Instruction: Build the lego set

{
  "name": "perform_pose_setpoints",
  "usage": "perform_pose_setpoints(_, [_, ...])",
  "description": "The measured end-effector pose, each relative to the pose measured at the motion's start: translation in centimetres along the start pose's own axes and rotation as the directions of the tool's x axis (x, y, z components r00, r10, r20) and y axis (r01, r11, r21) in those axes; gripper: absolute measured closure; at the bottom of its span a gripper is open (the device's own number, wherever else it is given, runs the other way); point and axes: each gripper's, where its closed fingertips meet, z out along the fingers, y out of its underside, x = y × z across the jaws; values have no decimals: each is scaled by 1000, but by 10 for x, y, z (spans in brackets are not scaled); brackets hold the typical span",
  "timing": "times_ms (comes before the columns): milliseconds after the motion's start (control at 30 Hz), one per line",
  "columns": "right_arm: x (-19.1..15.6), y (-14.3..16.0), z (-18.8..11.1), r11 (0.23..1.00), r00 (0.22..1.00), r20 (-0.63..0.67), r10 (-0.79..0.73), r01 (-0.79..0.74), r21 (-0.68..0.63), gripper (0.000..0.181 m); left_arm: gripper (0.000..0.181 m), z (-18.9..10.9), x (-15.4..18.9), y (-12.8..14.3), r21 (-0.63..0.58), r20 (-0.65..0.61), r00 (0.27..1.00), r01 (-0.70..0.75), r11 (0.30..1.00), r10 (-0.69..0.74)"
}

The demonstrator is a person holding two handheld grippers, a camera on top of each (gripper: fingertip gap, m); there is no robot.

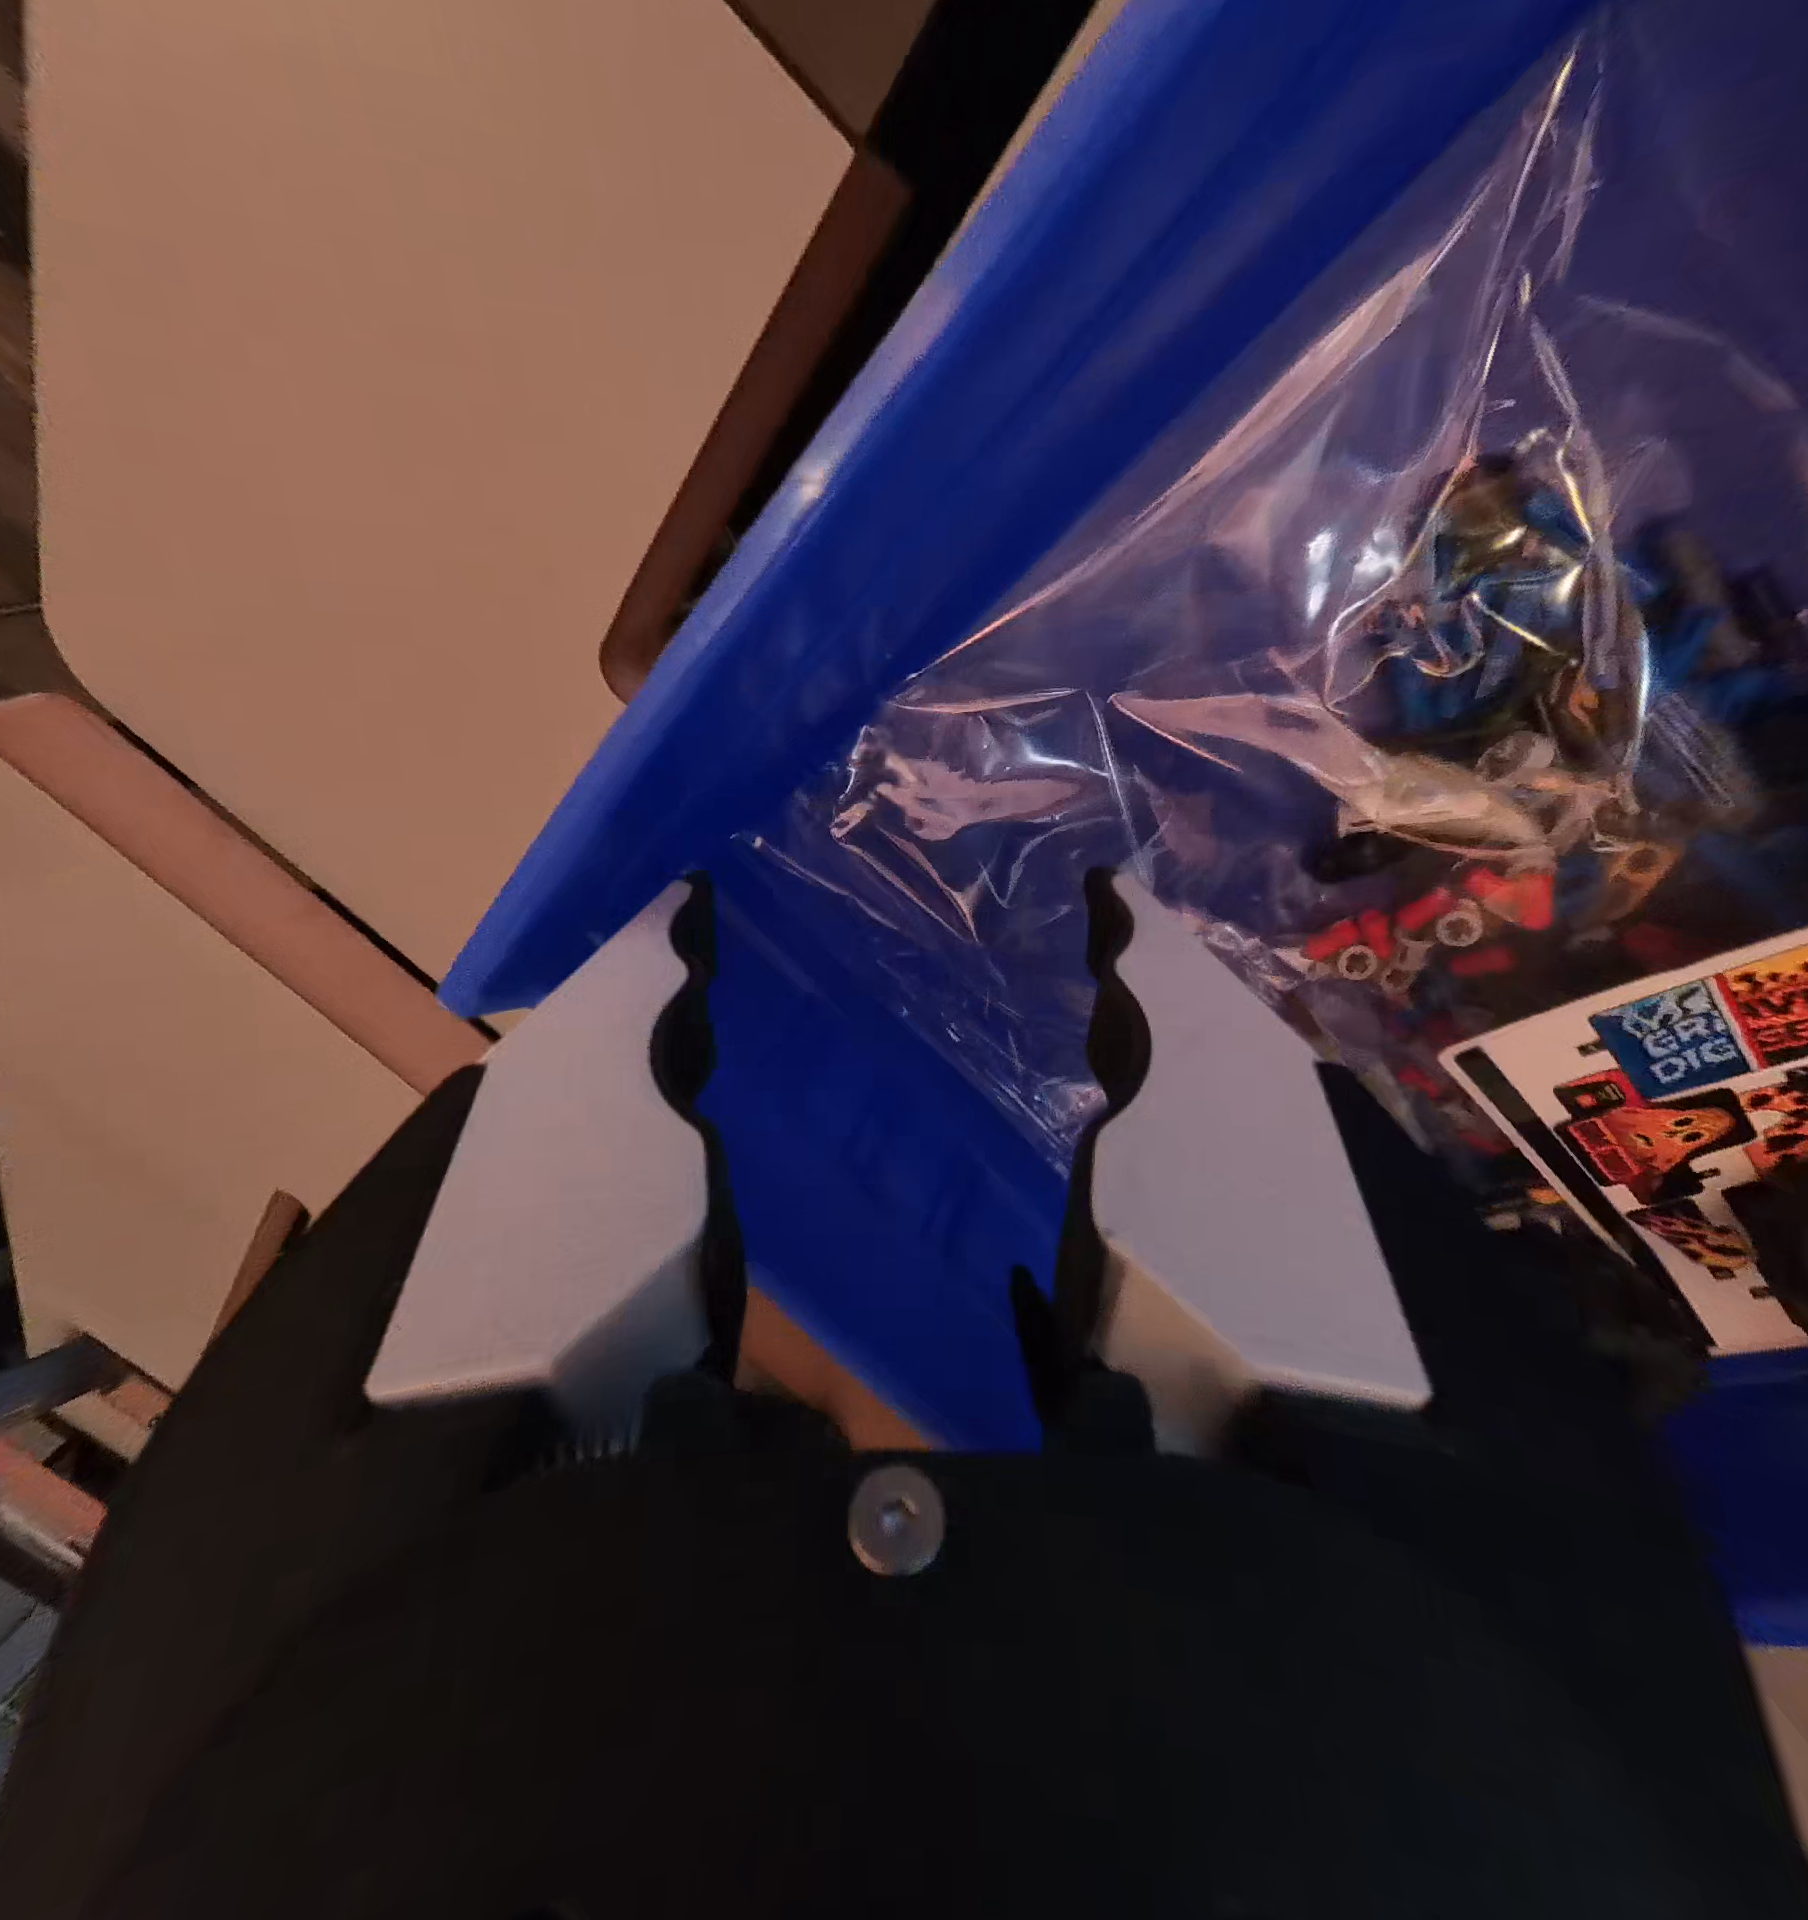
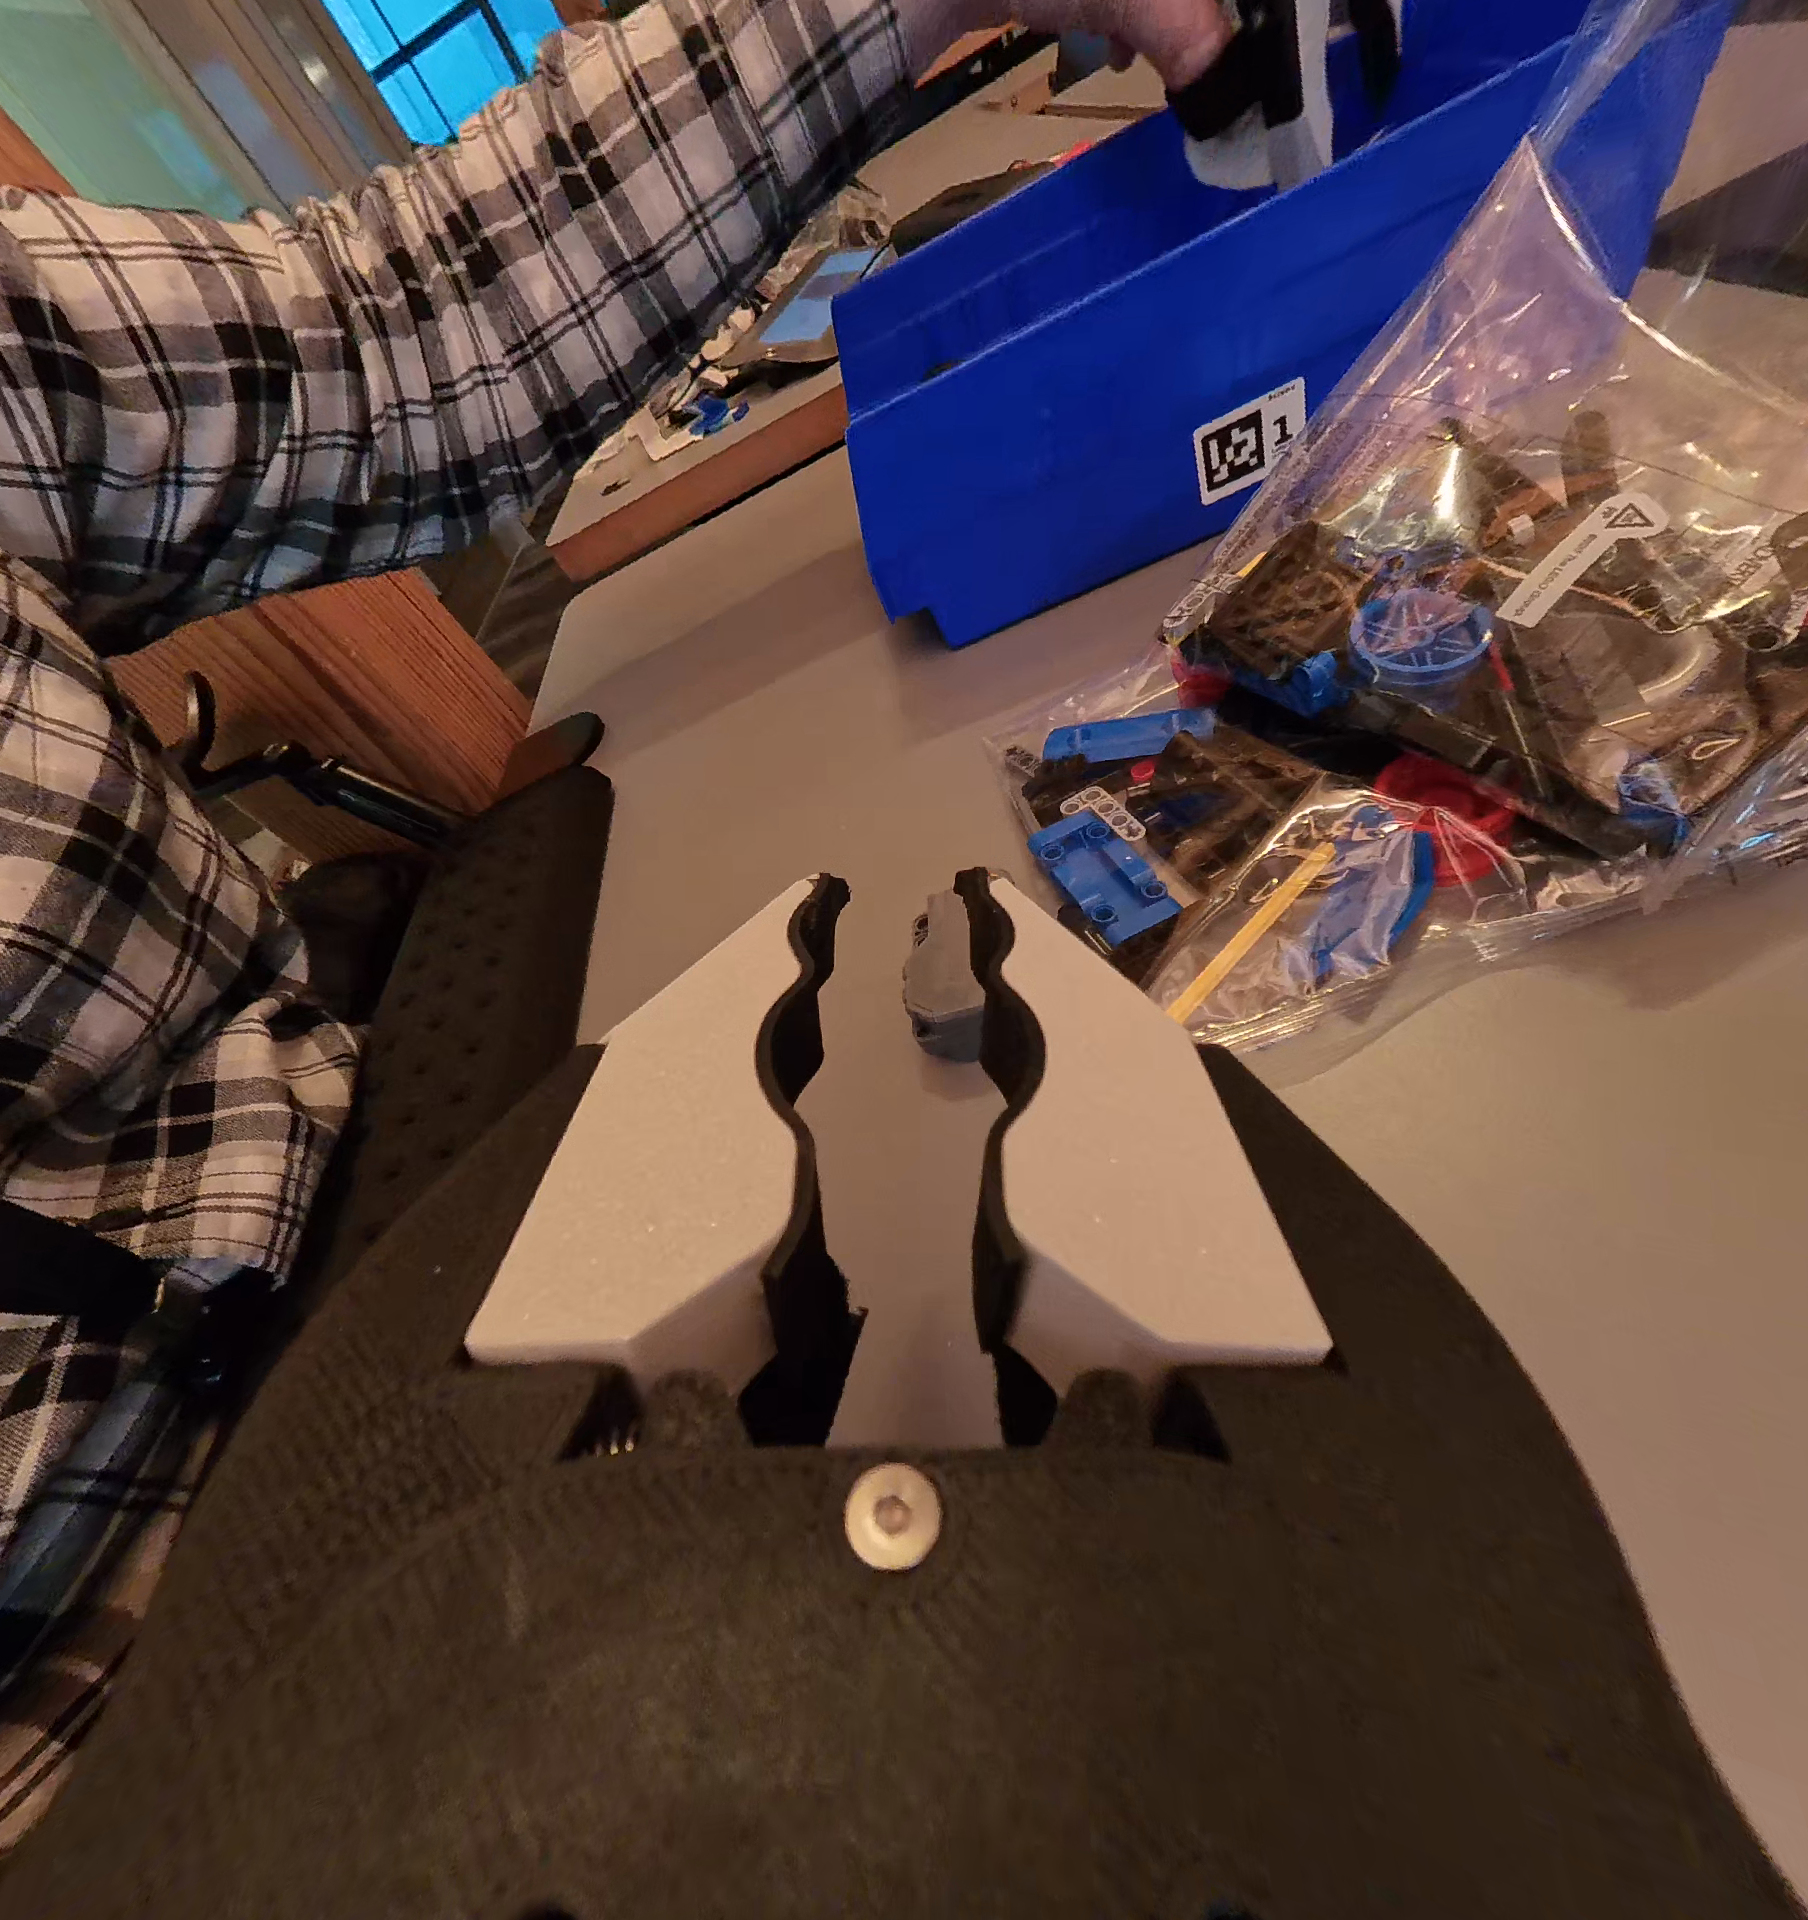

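Table point(image 2: 775, 623) held a blue bin point(image 2: 1035, 343) w/ a sealed bag point(image 1: 1243, 644) of parts inside, more bags point(image 2: 1502, 675) beside it. Left gripper point(image 1: 900, 883) spread over the bin; right gripper point(image 2: 900, 883) spread round a grey piece point(image 2: 941, 977). Unpacking stage, prob.; next needs pinching a bag.

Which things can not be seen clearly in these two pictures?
- Left wrist view: the printed sheet is cut by the right edge.
- Left wrist view: pieces inside the clear bag are blurred behind wrinkled plastic.
- Right wrist view: the small grey piece is partly hidden by the right gripper.
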Motion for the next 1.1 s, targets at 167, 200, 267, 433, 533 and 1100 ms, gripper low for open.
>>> perform_pose_setpoints(167, [-2, 1, 1, 1000, 1000, 9, -2, 2, -3, 158, 151, 15, -6, 11, -148, 75, 996, -31, 988, 43])
perform_pose_setpoints(200, [-2, 1, 1, 1000, 1000, 10, -2, 2, -3, 158, 162, 22, -4, 13, -175, 86, 993, -62, 983, 78])
perform_pose_setpoints(267, [-3, -1, 0, 1000, 1000, 9, -6, 6, 1, 158, 176, 37, -1, 22, -239, 106, 983, -122, 963, 151])
perform_pose_setpoints(433, [-2, -2, -3, 1000, 1000, 8, -4, 3, 11, 158, 181, 16, -7, 14, -122, 183, 975, -105, 987, 126])
perform_pose_setpoints(533, [-1, 0, -1, 1000, 1000, 11, 0, 0, 5, 158, 181, -37, -18, 2, 53, 239, 970, -67, 996, 52])
perform_pose_setpoints(1100, [1, -6, -1, 997, 996, -58, -73, 73, 8, 152, 181, -255, -19, -2, 396, 496, 866, -159, 904, -64])
